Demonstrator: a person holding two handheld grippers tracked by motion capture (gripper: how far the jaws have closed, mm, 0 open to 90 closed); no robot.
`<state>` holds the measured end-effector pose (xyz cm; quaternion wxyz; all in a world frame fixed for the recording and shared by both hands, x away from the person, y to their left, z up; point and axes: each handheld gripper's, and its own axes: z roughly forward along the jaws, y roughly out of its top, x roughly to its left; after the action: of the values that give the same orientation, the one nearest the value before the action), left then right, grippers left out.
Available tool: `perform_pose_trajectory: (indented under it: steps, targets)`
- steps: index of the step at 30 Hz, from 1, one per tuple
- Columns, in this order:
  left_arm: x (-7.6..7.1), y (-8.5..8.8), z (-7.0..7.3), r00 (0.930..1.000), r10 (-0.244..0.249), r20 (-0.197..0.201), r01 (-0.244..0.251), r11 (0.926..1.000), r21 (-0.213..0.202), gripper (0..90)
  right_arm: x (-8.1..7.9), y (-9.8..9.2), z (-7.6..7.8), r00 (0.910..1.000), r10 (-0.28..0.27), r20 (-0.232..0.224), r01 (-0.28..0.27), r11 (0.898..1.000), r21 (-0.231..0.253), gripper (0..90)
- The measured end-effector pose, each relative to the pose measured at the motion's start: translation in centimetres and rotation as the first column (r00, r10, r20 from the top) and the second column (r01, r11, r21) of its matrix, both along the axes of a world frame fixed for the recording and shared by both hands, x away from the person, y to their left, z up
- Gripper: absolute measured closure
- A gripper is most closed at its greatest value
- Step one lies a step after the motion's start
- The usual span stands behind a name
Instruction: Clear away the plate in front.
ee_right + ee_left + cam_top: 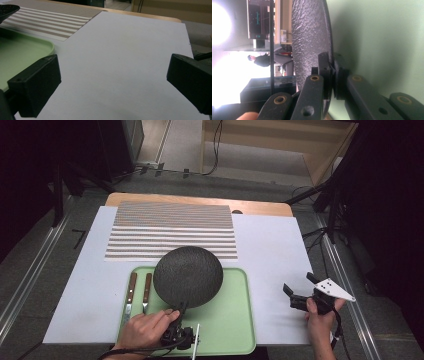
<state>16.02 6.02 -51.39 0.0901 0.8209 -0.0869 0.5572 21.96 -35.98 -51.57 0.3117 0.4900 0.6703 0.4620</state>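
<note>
Plate (188, 276), dark grey with a textured surface, is tilted up over the green tray (230, 320). Its near rim is clamped between the fingers (325, 72) of the left gripper (181, 309), which are closed on it from both sides. A knife (130, 295) and a fork (146, 292) lie side by side on the tray's left part. The right gripper (300, 287) hovers over the white tabletop (270, 250) right of the tray, fingers spread wide apart with nothing between them.
</note>
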Motion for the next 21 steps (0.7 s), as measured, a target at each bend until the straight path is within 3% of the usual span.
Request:
perform_pose_trajectory:
  steps: [11,21]
  targets:
    - [-3.0,0.3,-1.1,0.9993,-0.024,-0.03,0.025,0.9995,0.021,86.6,0.0,0.0,0.0,1.0,-0.001,-0.001,0.001,1.0,0.0,0.0]
    - [-4.8,0.9,-1.6,0.9984,-0.038,-0.043,0.04,0.9983,0.043,86.6,0.0,0.0,0.0,1.0,-0.001,-0.001,0.001,1.0,-0.001,0.0]
